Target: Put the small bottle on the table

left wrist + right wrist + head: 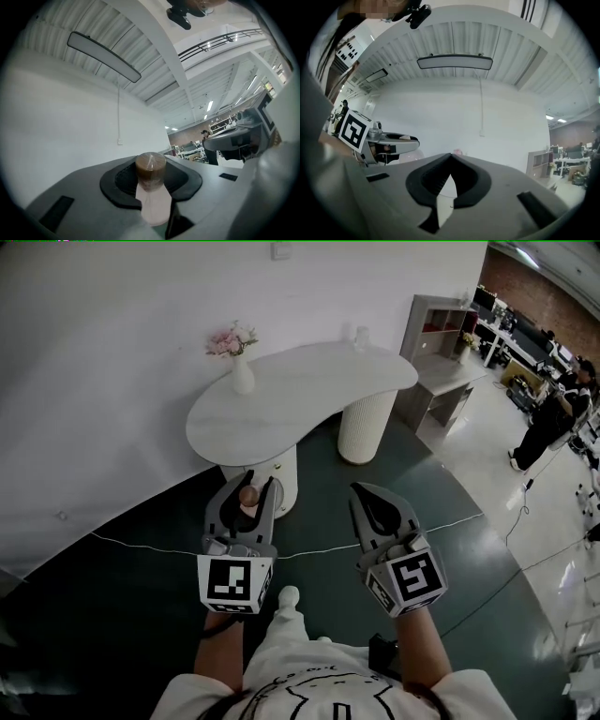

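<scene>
Left tongs point(251, 486) are clamped on the small bottle point(248, 497). Pads press its pale body and the brown cap shows above them in the left gripper view. Exact tilt of the bottle is not clear. Right tongs point(364, 495) are closed tip to tip with nothing between them.

The bottle is in the air over the dark floor point(141, 559), short of the white tabletop point(309, 390). Task not done; I read this as the carry-in step. A thin white cable point(150, 545) crosses the floor below the tongs.

Doing it well, my read:
- Bring the left tongs over the near edge of the tabletop, where the surface looks bare.
- Lower until the bottle base sits flat, hold the grip firm until then, and only then open.
- Keep off the left end, where a white vase of pink flowers point(240, 367) stands.
- Keep off the far right edge too, where there is a small clear item point(361, 337) I can't identify.
- Right tongs have no job here, so keep them off to the side.
- Risk: the bottle is small and narrow and likely tips if released off-vertical.

A grey shelf unit point(436, 352) and a standing person point(553, 418) are well beyond the tabletop and not in the way.

Pose: left forearm point(221, 652) and right forearm point(424, 652) reach forward from the body. Both tongs are side by side and apart, at about the same height. They point roughly level toward the tabletop, with the marker cubes facing up at the head camera.
</scene>
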Motion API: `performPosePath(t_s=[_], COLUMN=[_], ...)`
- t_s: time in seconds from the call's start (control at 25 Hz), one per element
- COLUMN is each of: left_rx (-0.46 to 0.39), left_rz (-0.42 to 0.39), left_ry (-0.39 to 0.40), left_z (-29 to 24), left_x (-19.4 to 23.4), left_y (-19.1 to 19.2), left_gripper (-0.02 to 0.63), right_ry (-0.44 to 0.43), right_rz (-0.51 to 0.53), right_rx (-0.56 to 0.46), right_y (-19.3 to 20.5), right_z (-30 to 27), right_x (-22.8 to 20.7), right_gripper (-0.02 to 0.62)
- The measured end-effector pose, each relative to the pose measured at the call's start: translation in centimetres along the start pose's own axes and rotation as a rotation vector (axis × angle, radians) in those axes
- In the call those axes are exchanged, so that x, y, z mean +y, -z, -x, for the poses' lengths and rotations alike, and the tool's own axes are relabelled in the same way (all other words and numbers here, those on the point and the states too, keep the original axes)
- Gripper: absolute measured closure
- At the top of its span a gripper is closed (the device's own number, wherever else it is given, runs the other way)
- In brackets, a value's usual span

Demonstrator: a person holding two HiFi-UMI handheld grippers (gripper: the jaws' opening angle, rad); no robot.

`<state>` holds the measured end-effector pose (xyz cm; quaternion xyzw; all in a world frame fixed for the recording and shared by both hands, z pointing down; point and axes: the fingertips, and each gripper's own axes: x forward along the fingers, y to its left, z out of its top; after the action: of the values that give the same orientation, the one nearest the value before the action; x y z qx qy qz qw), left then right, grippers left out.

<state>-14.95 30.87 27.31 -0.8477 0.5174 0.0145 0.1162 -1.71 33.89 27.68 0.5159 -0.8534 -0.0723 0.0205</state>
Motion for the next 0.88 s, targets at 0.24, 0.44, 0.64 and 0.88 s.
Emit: performPosePath(t_s=[0.24, 0.44, 0.64, 0.88], left_rx=[0.02, 0.029, 0.032, 0.029], left_rz=[0.019, 0.032, 0.039, 0.048], left_ry=[0.041, 0.069, 0.083, 0.099], left_z=[-4.2, -8.4, -12.5, -16.9], left_x=[2.5, 5.5, 8.6, 11.6], left_y=[2.9, 4.6, 6.3, 8.0], left_gripper=[0.488, 0.488, 0.488, 0.488], right_ry=[0.048, 0.084, 0.105, 0.103], right_rz=[-0.008, -0.008, -0.007, 0.006], right_rx=[0.025, 0.041, 0.052, 0.057], right_y=[1.8, 2.6, 3.4, 4.2], right_z=[-4.2, -8.4, -13.3, -18.8], right_x=[-1.7, -3.4, -5.0, -6.2], right_gripper=[0.601, 0.601, 0.601, 0.601])
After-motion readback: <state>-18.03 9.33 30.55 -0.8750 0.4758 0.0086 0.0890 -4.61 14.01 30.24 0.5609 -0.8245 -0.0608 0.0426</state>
